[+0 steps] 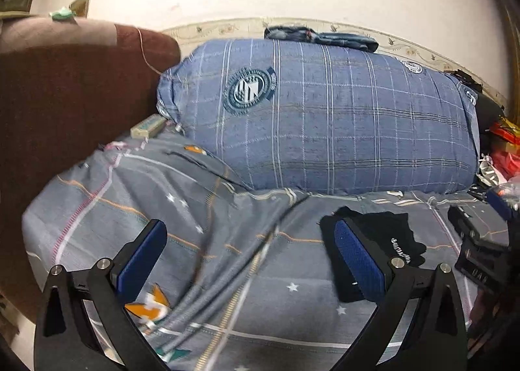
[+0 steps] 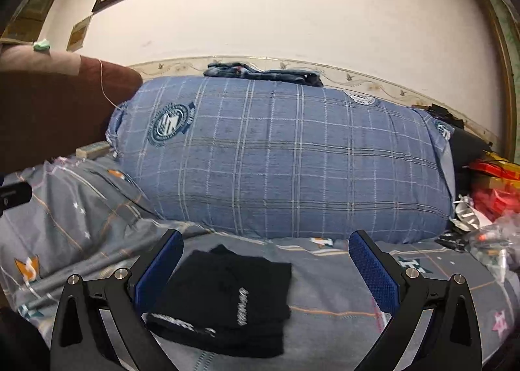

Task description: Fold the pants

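Note:
The black pants [image 2: 224, 299] lie folded into a small square bundle on the grey patterned bedsheet [image 2: 341, 286], with white lettering on top. My right gripper [image 2: 266, 260] is open and empty, hovering just above the bundle, which sits nearer its left finger. In the left wrist view the pants [image 1: 390, 241] show behind my right fingertip. My left gripper [image 1: 250, 250] is open and empty over bare, wrinkled sheet [image 1: 162, 208] to the left of the pants. The right gripper's black body [image 1: 481, 247] shows at that view's right edge.
A large blue plaid pillow [image 2: 286, 159] lies across the bed behind the pants, with folded jeans [image 2: 263, 73] on top. A brown headboard or cushion [image 1: 65, 94] stands at the left. Red bags and clutter [image 2: 490, 195] pile at the right. The white wall is behind.

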`<state>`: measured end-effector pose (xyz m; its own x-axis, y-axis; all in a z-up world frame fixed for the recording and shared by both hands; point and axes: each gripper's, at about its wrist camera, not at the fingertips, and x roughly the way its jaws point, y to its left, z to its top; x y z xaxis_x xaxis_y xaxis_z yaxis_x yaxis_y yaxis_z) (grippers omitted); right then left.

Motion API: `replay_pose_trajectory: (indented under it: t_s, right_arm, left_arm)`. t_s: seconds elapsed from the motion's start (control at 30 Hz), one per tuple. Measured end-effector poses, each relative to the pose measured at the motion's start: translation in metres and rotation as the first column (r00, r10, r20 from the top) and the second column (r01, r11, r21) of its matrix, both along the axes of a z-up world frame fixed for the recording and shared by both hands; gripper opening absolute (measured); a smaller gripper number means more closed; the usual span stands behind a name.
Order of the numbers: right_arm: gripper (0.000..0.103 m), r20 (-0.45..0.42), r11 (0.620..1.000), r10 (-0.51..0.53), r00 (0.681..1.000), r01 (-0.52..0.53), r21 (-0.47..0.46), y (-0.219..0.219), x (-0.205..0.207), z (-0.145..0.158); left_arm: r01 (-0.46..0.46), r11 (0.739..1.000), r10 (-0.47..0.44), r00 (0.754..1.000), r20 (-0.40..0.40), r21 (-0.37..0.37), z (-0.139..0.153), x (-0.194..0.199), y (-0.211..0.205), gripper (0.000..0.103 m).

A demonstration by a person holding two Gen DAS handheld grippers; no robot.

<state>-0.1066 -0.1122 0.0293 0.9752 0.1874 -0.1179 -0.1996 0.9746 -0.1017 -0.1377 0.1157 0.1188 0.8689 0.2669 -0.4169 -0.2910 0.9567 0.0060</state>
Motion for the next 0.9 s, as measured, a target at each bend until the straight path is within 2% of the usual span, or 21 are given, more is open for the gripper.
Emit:
replay_pose_trajectory:
  t_s: [0.1,0.27,0.47,0.9]
  right_arm:
    - [0.103,0.007,1.0,-0.02,1.0,0.02,-0.01,-0.009,-0.001,-0.012]
    - [0.103,-0.001,0.998,-0.054,0.999,0.054,0.01,-0.029,0.011,-0.032]
    - [0.103,-0.047,0.996,-0.084,0.995,0.085,0.009,-0.046,0.029,-0.046]
    - [0.103,-0.127,0.99,-0.135,0.983,0.127,-0.067,-0.051,0.046,-0.062]
  left_arm:
    - [0.009,1.0,-0.009,1.0,-0.029,-0.017,-0.007,0.01,-0.009,0.103]
    - [0.02,0.999,-0.018,0.998,-0.062,0.032,-0.014,0.022,-0.032,0.103]
    - [0.042,0.998,-0.037,0.995,-0.095,0.053,-0.022,0.035,-0.049,0.103]
    - [0.104,0.994,-0.098,0.977,-0.189,0.025,-0.051,0.057,-0.071,0.103]
